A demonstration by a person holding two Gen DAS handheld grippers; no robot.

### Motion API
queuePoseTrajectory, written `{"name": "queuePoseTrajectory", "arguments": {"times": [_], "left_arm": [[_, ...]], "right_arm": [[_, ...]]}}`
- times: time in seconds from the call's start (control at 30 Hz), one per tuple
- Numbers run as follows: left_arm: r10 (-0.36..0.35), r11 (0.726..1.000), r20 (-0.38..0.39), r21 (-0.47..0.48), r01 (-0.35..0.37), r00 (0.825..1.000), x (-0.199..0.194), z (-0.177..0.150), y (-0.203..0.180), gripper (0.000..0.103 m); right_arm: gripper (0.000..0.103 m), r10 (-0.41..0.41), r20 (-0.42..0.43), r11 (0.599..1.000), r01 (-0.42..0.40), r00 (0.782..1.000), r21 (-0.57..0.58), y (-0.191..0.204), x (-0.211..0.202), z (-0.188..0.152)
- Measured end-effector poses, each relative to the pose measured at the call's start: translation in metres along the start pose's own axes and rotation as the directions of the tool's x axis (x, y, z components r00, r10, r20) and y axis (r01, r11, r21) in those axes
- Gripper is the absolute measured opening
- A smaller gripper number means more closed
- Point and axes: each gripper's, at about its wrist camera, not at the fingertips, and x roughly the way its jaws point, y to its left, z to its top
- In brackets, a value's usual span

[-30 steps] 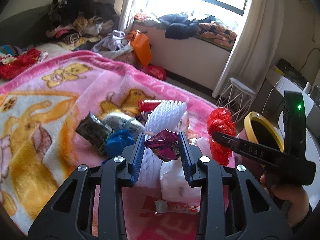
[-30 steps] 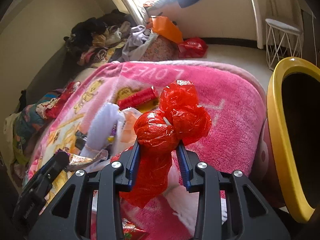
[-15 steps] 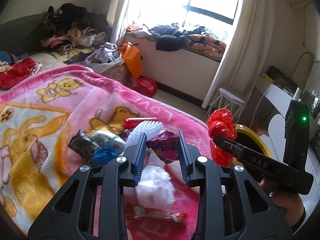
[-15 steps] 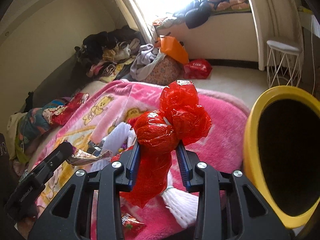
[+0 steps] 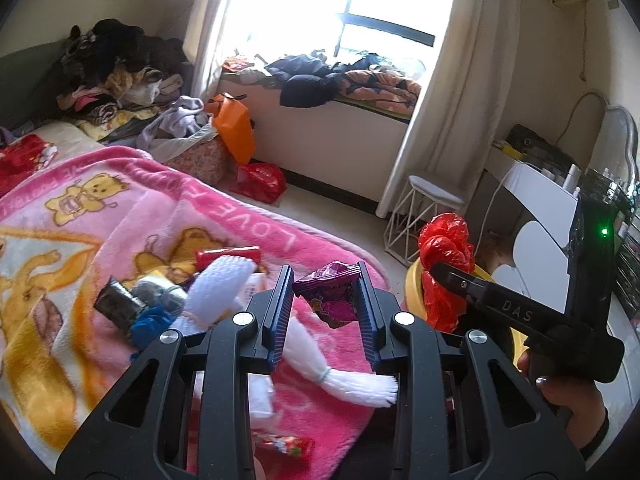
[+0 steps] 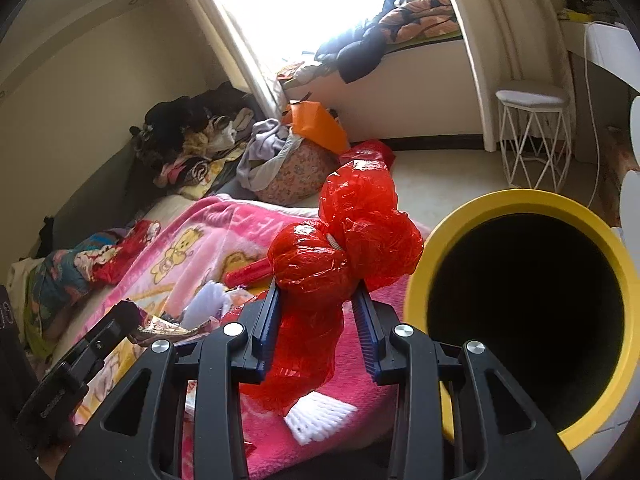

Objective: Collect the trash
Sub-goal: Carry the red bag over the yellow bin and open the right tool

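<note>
Both hand-held grippers carry trash above a pink blanket, beside a yellow bin.

Right gripper pinches a crumpled red plastic bag between its blue pads, just left of the yellow bin, whose dark mouth faces the right wrist camera. Left gripper pinches a purple snack wrapper over the blanket's edge, with the bin further right, mostly hidden behind the right gripper. More trash lies on the blanket: a white foam net, a red packet, a blue scrap. Judged risks: the bag bulges well past the pads and is slippery, so it could slide free and land on the floor or the blanket short of the rim. The light wrapper, held by little more than its edges, could flutter loose. With both grippers close together, they might knock into each other at the bin's mouth.
</note>
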Motion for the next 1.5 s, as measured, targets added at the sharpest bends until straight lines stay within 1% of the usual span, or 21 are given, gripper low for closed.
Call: {"name": "queuePoseTrajectory", "arguments": {"times": [0.53,0.83,1.13,1.33,1.47,1.5], "left_arm": [[-0.064,0.997,-0.014,0.05,0.065,0.998,0.014,-0.002,-0.047,0.024],[-0.095,0.99,-0.047,0.095,0.099,0.994,0.027,-0.009,-0.077,0.024],[-0.106,0.984,-0.095,0.134,0.118,0.99,0.052,-0.017,-0.104,0.024],[-0.108,0.977,-0.142,0.167,0.131,0.984,0.079,-0.024,-0.124,0.024],[-0.108,0.975,-0.172,0.174,0.138,0.979,0.096,-0.03,-0.134,0.024],[-0.104,0.974,-0.192,0.181,0.139,0.976,0.103,-0.032,-0.138,0.024]], "right_arm": [[0.033,-0.092,0.064,0.993,0.086,0.994,0.083,-0.054,-0.036,0.007],[0.033,-0.179,0.076,0.981,0.173,0.981,0.085,-0.084,-0.052,0.01],[0.033,-0.242,0.047,0.967,0.237,0.969,0.098,-0.113,-0.054,0.009],[0.033,-0.267,0.008,0.957,0.264,0.964,0.117,-0.133,-0.052,0.005],[0.033,-0.279,-0.028,0.951,0.28,0.96,0.128,-0.146,-0.048,0.002],[0.033,-0.279,-0.035,0.951,0.282,0.96,0.131,-0.148,-0.048,0.002]]}}
